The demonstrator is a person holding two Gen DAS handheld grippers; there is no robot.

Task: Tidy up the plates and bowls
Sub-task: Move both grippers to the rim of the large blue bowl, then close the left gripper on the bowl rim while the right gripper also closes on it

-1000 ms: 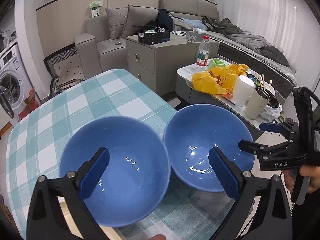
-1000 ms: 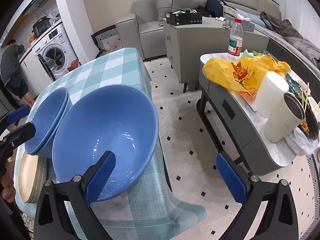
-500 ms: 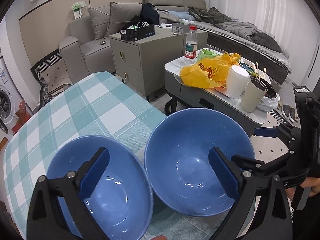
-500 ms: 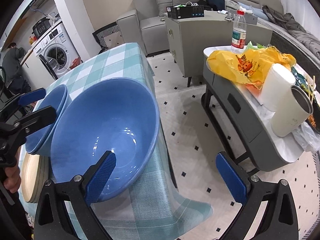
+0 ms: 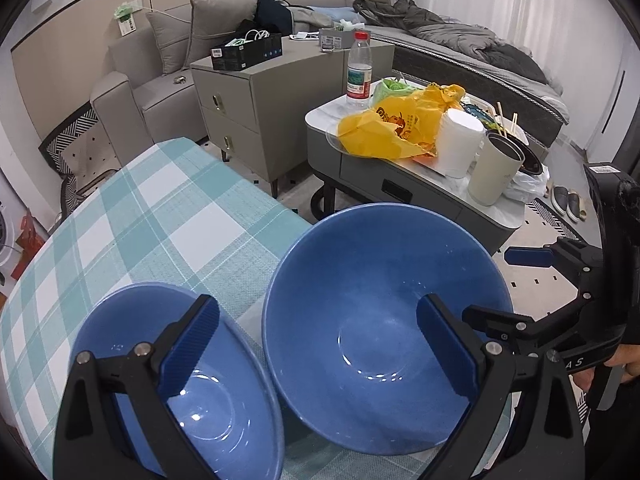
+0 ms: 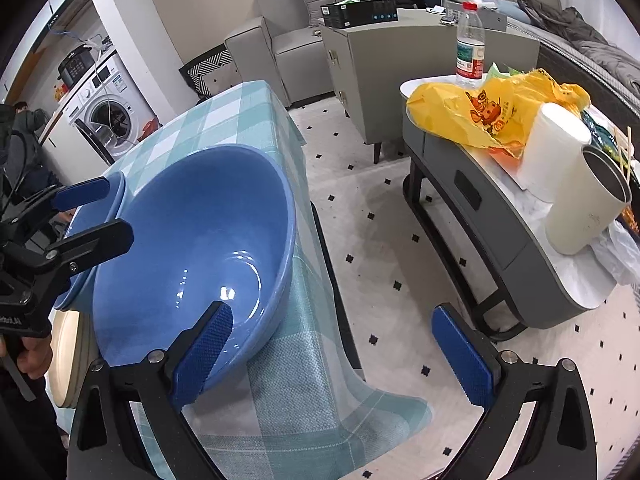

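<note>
Two blue bowls stand side by side on the checked tablecloth (image 5: 168, 208). My left gripper (image 5: 320, 348) hangs open above them, one finger over the left bowl (image 5: 224, 412) and one over the right bowl (image 5: 372, 312). My right gripper (image 6: 332, 356) is open too; its left finger sits over the near rim of the right bowl (image 6: 192, 248), its other finger beyond the table edge over the floor. In the right wrist view the left gripper (image 6: 88, 218) reaches in by the far bowl (image 6: 116, 192). Beige plates (image 6: 66, 356) lie stacked at the left.
The right bowl sits close to the table's corner, where the cloth hangs down (image 6: 304, 392). A grey coffee table (image 6: 480, 208) holds a yellow bag (image 6: 472, 120), paper roll, cup and bottle. A cabinet, sofa and washing machine (image 6: 108, 112) stand behind. A person (image 6: 20, 136) stands far left.
My left gripper has shifted right and closer, so the right bowl now fills the space between its fingers. In the right wrist view it has come in toward the bowls. Both grippers stay open.
</note>
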